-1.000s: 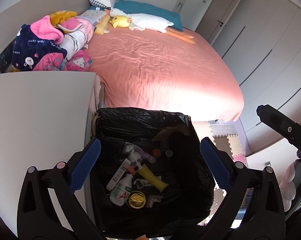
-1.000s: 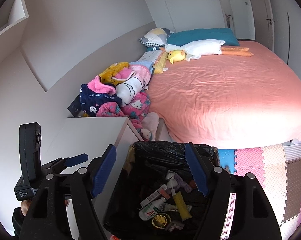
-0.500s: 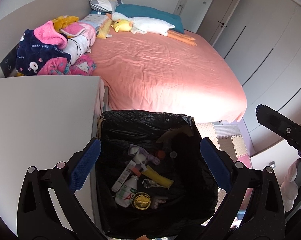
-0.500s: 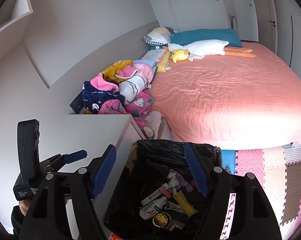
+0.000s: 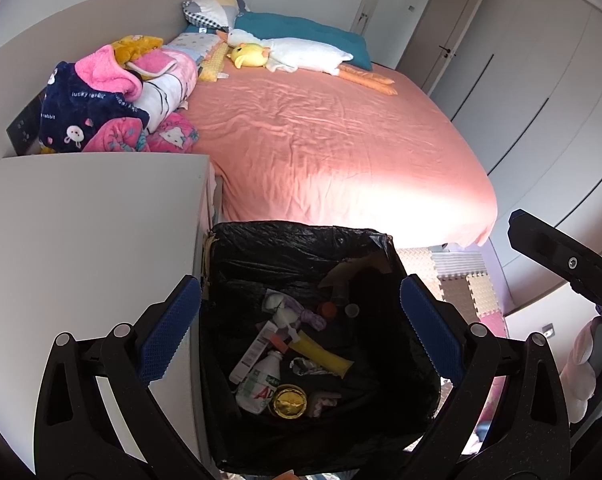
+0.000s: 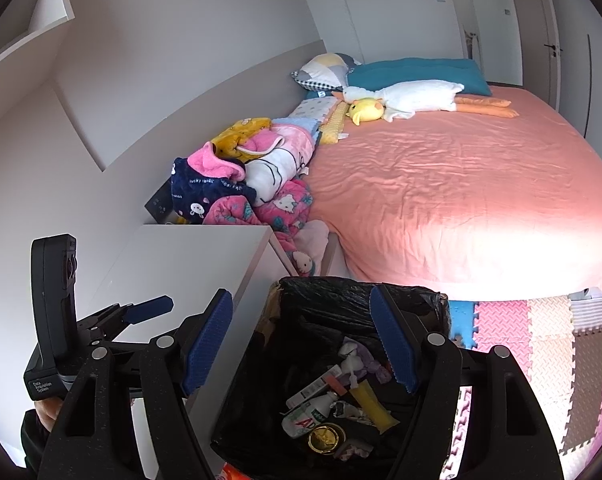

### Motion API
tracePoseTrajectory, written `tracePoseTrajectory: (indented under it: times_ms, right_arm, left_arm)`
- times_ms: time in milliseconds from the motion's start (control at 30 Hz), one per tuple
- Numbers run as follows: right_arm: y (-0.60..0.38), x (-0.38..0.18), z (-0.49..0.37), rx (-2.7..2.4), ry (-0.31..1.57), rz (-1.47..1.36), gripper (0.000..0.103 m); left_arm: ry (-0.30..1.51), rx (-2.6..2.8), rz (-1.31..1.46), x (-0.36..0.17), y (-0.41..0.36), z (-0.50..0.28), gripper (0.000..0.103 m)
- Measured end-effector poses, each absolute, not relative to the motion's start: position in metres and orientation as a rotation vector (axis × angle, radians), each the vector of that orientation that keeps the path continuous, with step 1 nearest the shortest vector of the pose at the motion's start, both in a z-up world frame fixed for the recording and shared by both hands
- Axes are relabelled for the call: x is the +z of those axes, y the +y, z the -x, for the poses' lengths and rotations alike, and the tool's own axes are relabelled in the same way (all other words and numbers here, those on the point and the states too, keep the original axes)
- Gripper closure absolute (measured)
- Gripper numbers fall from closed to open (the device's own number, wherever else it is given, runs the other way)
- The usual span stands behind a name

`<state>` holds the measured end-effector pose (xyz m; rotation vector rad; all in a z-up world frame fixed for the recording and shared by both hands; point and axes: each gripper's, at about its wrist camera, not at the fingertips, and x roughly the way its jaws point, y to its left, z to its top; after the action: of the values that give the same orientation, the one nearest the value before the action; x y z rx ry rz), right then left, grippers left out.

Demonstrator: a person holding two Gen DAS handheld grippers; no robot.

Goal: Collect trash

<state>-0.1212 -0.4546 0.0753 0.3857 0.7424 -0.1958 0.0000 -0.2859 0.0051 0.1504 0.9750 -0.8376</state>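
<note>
The left gripper (image 5: 300,330) hung above the black-lined trash bin (image 5: 301,240), its blue-padded fingers (image 5: 169,336) spread wide apart and holding nothing. The right gripper (image 6: 301,344) hovered over the same bin (image 6: 365,292) from the other side, its fingers (image 6: 207,344) likewise spread wide and empty. The collected trash lay at the bottom of the bin — a white plastic bottle with a green and red label (image 5: 259,382), a yellow tube (image 5: 321,354), a round gold lid (image 5: 289,400), a long white carton with an orange end (image 5: 257,350), a white pump dispenser (image 5: 283,316) and a crumpled purple wrapper (image 5: 311,316), all heaped touching one another. The bin stood on the floor just beside a white counter (image 5: 81,240) and near the foot of a bed with a salmon-pink sheet (image 5: 333,140). A pile of pink, navy and yellow fleece blankets (image 5: 113,96) sat at the bed's edge behind the counter, and a long white plush goose with orange legs (image 5: 301,52) lay beside a small yellow plush duck (image 5: 249,55) in front of a teal pillow (image 5: 301,30). Coloured foam floor tiles (image 6: 541,340) covered the floor next to the bin, on the side away from the counter.
</note>
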Motion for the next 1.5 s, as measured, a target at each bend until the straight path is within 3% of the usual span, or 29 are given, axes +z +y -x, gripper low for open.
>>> tracePoseTrajectory:
  times_ms: [1500]
  right_arm:
    - [-0.442, 0.075, 0.124, -0.175, 0.758, -0.367, 0.031]
  left_arm:
    - [0.961, -0.798, -0.172, 0.002, -0.278, 0.009, 0.007]
